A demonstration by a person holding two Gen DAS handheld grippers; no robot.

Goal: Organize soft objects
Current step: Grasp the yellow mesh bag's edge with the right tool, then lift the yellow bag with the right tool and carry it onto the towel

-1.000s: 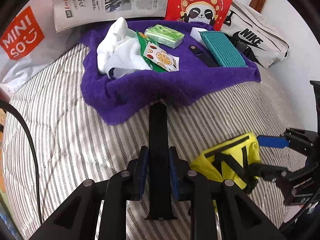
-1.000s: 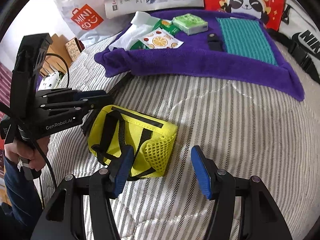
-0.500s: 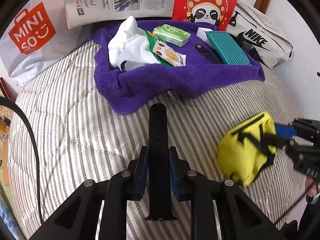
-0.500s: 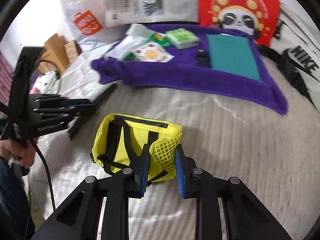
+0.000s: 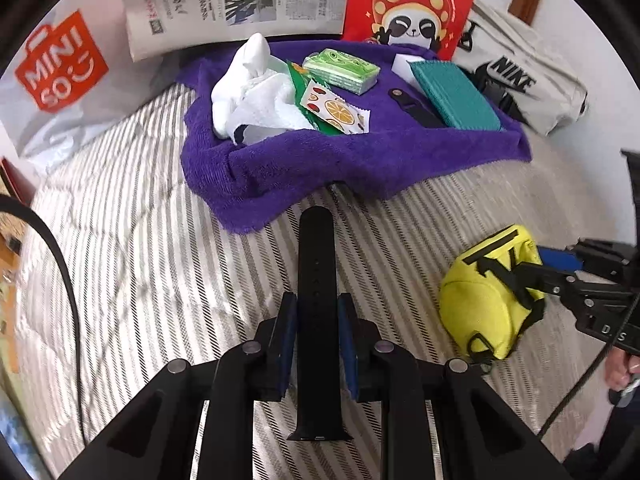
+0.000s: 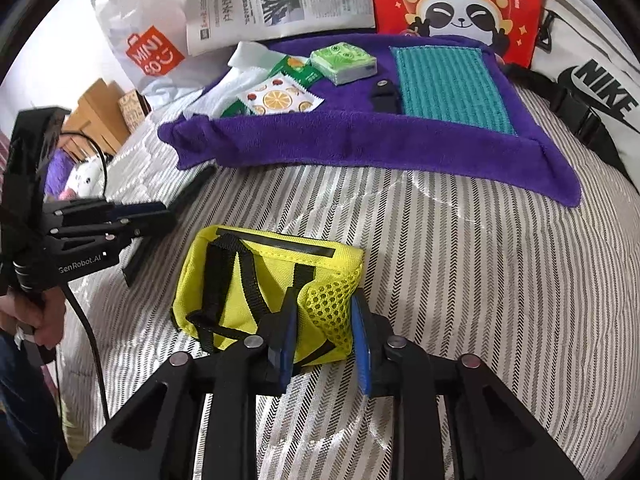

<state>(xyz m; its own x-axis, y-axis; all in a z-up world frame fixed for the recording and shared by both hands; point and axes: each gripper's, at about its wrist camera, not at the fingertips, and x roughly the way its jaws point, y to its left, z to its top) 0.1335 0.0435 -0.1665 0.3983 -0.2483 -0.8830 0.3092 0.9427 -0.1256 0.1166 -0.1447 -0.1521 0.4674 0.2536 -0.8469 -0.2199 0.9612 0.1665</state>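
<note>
both tools are clenched on something. left tool grips a black strap that points toward the far purple towel. right tool, its jaws having just been closing, pinches the mesh end of the yellow pouch, near and right of the strap on the striped bed. on the towel lie a white cloth, a green tissue pack and a teal mat.
</note>
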